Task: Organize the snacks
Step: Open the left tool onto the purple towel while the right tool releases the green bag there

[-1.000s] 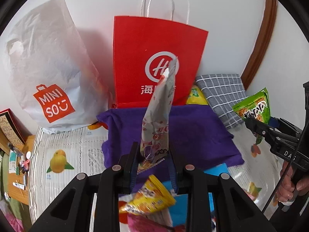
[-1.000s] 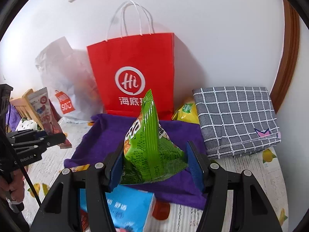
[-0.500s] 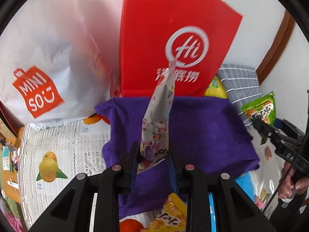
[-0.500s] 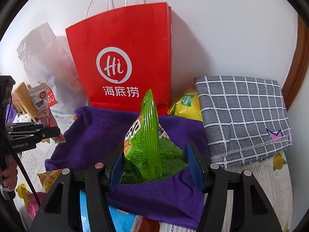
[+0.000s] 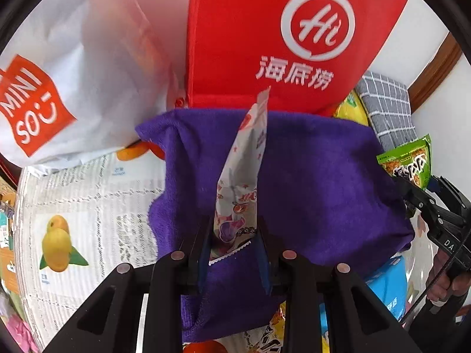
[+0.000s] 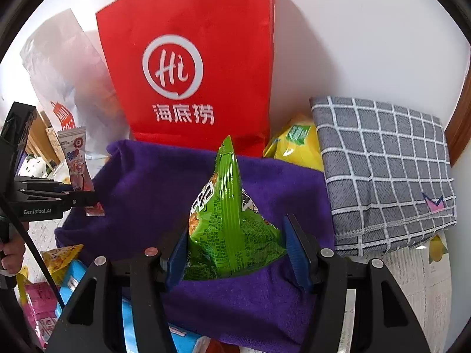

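Note:
My left gripper (image 5: 232,253) is shut on a thin white snack packet (image 5: 241,173) with red and purple print; the packet stands upright over a purple towel (image 5: 323,182). In the right wrist view that same packet (image 6: 77,158) shows at the left edge in the left gripper (image 6: 88,198). My right gripper (image 6: 238,250) is shut on a puffy green snack bag (image 6: 232,229), also above the purple towel (image 6: 153,194). The green bag (image 5: 407,164) shows at the right of the left wrist view. A red paper bag (image 6: 188,67) stands just behind the towel.
A white Miniso plastic bag (image 5: 76,67) leans at the back left. A folded grey checked cloth (image 6: 382,170) and a yellow packet (image 6: 297,144) lie right of the towel. Blue, yellow and pink snack packs (image 6: 59,267) lie near the front on a fruit-print tablecloth (image 5: 88,206).
Both grippers have sunk and moved forward over the purple towel, toward the red bag, each still holding its packet. The towel and bags now fill more of both views.

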The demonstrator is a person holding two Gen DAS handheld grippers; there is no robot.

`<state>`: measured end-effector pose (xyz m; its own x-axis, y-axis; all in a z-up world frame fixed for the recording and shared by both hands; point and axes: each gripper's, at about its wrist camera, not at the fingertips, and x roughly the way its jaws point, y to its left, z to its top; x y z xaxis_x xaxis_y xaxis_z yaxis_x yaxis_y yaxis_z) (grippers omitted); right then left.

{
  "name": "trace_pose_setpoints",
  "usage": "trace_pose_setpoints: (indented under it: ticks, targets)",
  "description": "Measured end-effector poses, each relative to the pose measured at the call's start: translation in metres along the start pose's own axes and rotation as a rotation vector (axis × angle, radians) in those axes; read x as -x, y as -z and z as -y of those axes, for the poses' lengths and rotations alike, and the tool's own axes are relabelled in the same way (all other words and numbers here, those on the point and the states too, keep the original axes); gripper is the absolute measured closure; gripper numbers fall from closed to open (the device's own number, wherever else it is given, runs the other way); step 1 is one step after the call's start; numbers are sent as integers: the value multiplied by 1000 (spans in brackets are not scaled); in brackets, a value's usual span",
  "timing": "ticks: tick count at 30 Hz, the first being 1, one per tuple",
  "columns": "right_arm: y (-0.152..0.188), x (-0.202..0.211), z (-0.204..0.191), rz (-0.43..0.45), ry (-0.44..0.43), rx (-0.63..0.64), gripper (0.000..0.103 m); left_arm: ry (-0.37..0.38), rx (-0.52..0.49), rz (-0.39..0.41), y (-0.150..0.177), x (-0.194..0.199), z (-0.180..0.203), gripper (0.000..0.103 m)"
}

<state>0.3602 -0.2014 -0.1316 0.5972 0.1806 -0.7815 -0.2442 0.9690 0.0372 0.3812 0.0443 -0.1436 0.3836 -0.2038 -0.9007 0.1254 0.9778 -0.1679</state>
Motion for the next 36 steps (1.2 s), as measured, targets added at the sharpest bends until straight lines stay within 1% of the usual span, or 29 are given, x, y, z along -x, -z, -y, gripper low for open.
trace_pose_setpoints:
  ticks: [13,23,25,26,27,28,29,31,33,36]
  targets:
    - [3,-19,5,-87,-27,-4,43,-16,20,-55,1,-16,0,76]
    - [9,-26,5,-123,-27,6,43,-2,19,-54,2,-16,5,75]
    - [9,-26,4,-129,-25,5,43,1,26,-53,2,-14,5,72]
    - [9,-25,4,-128,-26,1,42,1,29,-51,2,-13,4,63]
    - [8,-25,3,-126,-27,-1,40,-5,31,-48,3,-11,4,52]
    - [8,-23,3,-121,-31,-1,37,-15,32,-43,3,-9,4,47]
    - [7,-20,2,-118,-36,3,31,-31,32,-32,3,-5,5,43]
    - [6,-14,-2,-106,-39,25,28,-39,32,-20,3,1,6,43]
    - [4,-7,-7,-92,-22,44,25,-27,37,-11,5,9,4,40]
    - [1,3,-9,-76,-6,39,25,-25,49,16,6,25,4,39]
